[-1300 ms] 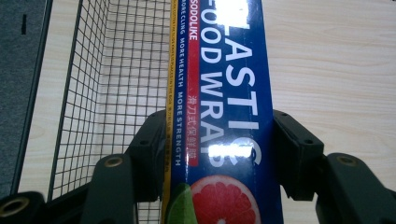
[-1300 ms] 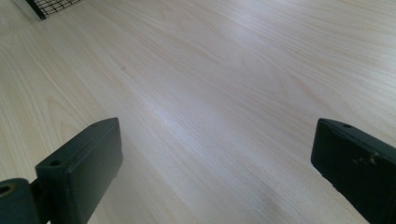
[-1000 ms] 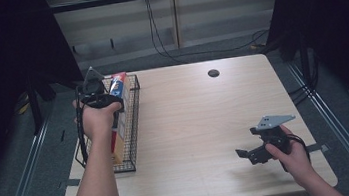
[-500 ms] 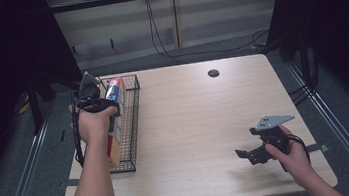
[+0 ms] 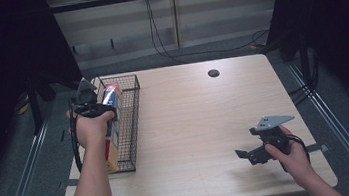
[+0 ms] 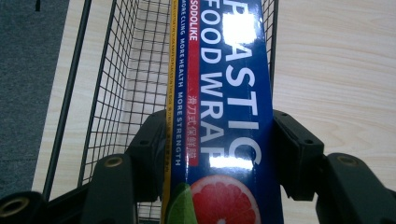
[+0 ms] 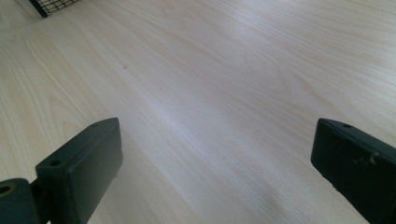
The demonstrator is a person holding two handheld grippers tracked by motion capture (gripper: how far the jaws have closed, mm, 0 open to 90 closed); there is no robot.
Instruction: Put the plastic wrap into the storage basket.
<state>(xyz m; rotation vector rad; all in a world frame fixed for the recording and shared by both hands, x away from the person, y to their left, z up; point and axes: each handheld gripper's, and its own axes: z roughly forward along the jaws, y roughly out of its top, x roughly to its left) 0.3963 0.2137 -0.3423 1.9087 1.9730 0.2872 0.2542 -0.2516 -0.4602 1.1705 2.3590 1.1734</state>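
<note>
A long blue plastic food wrap box (image 6: pixel 224 112) with a grapefruit picture is clamped between the jaws of my left gripper (image 6: pixel 219 154). In the high view the left gripper (image 5: pixel 94 107) holds that box (image 5: pixel 111 101) over the black wire basket (image 5: pixel 131 128) at the table's left edge. My right gripper (image 5: pixel 250 153) rests low over the near right part of the table, open, with bare wood between its fingers (image 7: pixel 79 168).
The wire basket runs along the left edge of the light wooden table (image 5: pixel 205 119); its corner (image 7: pixel 51 5) shows far off in the right gripper view. A round cable hole (image 5: pixel 213 73) sits at the back. Dark floor lies beyond the table's left edge.
The left gripper and the wrap box have drifted slightly left and lower along the basket. The right gripper has stayed put.
</note>
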